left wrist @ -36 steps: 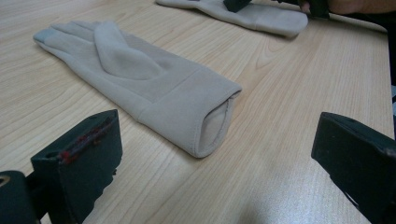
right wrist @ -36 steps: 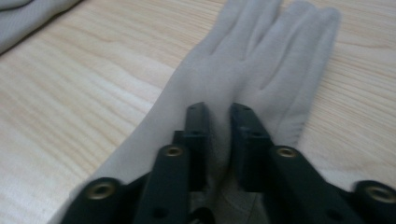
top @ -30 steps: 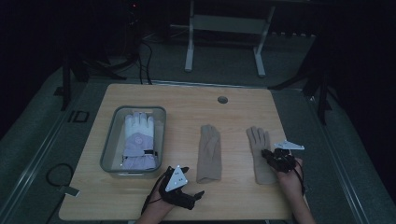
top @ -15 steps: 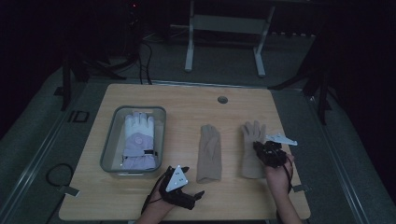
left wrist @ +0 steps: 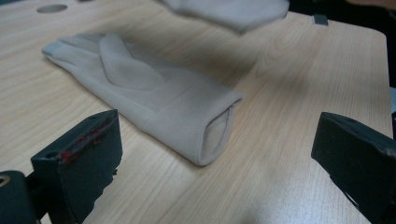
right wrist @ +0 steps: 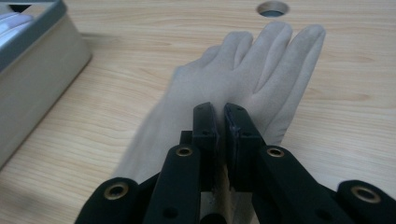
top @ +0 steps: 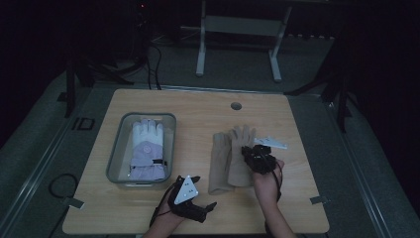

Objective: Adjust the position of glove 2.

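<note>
Two beige gloves are on the wooden table [top: 198, 111]. One beige glove [top: 219, 166] [left wrist: 154, 98] lies flat, fingers pointing away. The second beige glove [top: 241, 146] [right wrist: 252, 70] sits right beside it, touching or overlapping its edge, and shows lifted at the top of the left gripper view [left wrist: 229, 11]. My right gripper [top: 247, 151] [right wrist: 220, 109] is shut on this second glove near its cuff. Near the front edge, my left gripper [top: 203, 194] [left wrist: 219, 163] rests open and holds nothing, facing the flat glove's cuff.
A grey bin [top: 116, 153] [right wrist: 32, 70] stands at the table's left, with a white and lilac glove [top: 146, 148] inside. A round cable hole [top: 236, 105] [right wrist: 273, 8] sits near the far edge. Dark floor, cables and a metal stand surround the table.
My right gripper has carried the second beige glove leftward and a little up, from the right part of the table to beside the flat glove. The left gripper stayed put.
</note>
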A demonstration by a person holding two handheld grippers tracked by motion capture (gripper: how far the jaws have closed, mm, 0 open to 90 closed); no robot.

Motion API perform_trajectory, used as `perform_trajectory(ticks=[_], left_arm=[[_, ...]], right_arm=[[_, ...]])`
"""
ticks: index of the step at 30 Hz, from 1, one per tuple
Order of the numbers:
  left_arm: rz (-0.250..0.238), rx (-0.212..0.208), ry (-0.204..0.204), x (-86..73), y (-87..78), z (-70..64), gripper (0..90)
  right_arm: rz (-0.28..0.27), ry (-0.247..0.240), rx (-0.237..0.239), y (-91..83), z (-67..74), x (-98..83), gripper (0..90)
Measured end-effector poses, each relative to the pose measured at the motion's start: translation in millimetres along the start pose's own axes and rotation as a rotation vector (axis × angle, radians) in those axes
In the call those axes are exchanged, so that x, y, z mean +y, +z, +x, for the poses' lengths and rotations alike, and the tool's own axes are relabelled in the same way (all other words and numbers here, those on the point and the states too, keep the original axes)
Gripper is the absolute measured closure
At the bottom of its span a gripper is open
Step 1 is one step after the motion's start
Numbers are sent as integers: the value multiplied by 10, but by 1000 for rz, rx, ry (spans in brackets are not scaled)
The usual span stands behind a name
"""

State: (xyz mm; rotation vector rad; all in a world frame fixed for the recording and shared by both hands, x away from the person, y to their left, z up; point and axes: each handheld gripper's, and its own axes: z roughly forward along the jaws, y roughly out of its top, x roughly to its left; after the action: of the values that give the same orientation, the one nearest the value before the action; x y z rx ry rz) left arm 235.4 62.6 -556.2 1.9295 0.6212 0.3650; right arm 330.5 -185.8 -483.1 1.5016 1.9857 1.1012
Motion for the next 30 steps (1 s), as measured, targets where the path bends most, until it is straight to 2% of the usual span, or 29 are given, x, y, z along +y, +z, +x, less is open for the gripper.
perform_trajectory(ticks=[7, 10, 13, 20, 22, 25, 26, 30], left_arm=[[-3, 0, 0, -1, -11, 13, 19], [-20, -2, -1, 3, -24, 17, 19], [-26, -4, -6, 3, -34, 18, 19], [-13, -10, -10, -3, -9, 19, 19], [-7, -12, -11, -5, -2, 21, 19], [-6, -3, -9, -8, 0, 22, 19], [-6, -3, -12, -9, 0, 23, 19], [-1, -18, -20, -15, 11, 32, 19]], right_arm=[[-2, -2, 42, 109, 318, 34, 833], [17, -35, 46, 184, 444, 12, 832], [24, -43, 38, 220, 473, -23, 832], [73, -33, 18, 378, 402, -152, 826], [85, -22, 25, 422, 393, -183, 822], [99, -41, 22, 482, 402, -225, 817], [110, -34, 32, 514, 401, -246, 811], [125, -36, 27, 585, 419, -290, 770]])
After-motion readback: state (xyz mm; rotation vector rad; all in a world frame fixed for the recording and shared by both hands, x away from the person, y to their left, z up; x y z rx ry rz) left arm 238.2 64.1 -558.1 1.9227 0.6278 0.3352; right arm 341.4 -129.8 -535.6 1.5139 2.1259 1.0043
